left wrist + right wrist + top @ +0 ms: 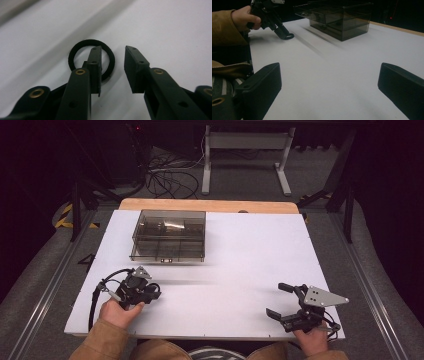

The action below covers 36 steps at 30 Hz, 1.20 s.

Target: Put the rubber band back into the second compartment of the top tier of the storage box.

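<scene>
The left gripper (152,292) sits at about 8 o'clock on the white surface (240,265), held by the person's left hand (120,312), tilted down so its tips meet the sheet. In the left gripper view, a black ring (75,51) lies flat on the surface right at the jaw tips. 1 jaw stands inside the ring's opening, over its rim at the near side; the other jaw stands outside the ring, at about 3 o'clock from it, with a clear gap between pad and rim. The jaws are at a narrow-to-middling spread, with 1 side of the ring between them, and the pads do not press on it. From the right gripper view, the same ring (290,36) shows as a small dark loop at the tip of the left gripper (283,33), at about 11 o'clock.

The right gripper (278,301) rests at about 4 o'clock on the surface, well apart from the ring, held by the right hand (312,342). Its 2 jaws stand wide, with bare sheet between them.

A smoky clear plastic box (169,235) with compartments stands at about 11 o'clock on the surface, beyond the left gripper and apart from it. Tan sleeves (102,342) cover the forearms.
</scene>
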Motion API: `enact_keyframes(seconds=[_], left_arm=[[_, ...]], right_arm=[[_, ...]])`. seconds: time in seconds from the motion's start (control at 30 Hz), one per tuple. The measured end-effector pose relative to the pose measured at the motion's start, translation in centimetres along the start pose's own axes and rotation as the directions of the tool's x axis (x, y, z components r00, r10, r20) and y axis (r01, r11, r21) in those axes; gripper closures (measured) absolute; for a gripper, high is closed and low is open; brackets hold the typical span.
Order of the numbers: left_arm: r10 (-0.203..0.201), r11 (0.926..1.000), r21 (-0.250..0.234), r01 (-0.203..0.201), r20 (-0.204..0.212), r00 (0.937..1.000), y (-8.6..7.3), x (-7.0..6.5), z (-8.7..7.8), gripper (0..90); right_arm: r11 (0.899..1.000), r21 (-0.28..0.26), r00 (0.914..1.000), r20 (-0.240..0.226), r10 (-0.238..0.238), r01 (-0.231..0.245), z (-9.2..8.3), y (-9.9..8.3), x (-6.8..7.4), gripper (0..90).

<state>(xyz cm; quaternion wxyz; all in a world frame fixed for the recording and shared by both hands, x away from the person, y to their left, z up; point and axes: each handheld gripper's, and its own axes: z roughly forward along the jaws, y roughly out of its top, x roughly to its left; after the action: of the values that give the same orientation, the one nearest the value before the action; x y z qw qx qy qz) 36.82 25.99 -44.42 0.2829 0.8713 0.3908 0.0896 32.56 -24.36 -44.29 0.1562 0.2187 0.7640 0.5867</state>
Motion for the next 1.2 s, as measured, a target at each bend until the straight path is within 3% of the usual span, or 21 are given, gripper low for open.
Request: enact_keyframes(seconds=[0.53, 0.93, 1.2], left_arm=[[0.033, 0.9991, 0.028, -0.032, -0.031, 0.999, -0.01, -0.1, 0.36, 85.5], [0.029, 0.9994, 0.022, -0.028, -0.026, 0.9992, 0.0, -0.12, 0.32, 86.1], [0.032, 0.9993, -0.017, -0.032, -0.028, 0.9991, 0.06, -0.25, -0.44, 86.1]], right_arm=[[1.0, -0.002, 1.0, -0.001, 0.001, -0.001, -0.01, -0.01, -0.05, 5.5], [1.0, 0.0, 1.0, 0.0, 0.003, -0.003, 0.0, -0.02, -0.04, 5.5], [1.0, -0.001, 1.0, -0.001, 0.003, -0.003, -0.03, -0.02, -0.05, 5.5]])
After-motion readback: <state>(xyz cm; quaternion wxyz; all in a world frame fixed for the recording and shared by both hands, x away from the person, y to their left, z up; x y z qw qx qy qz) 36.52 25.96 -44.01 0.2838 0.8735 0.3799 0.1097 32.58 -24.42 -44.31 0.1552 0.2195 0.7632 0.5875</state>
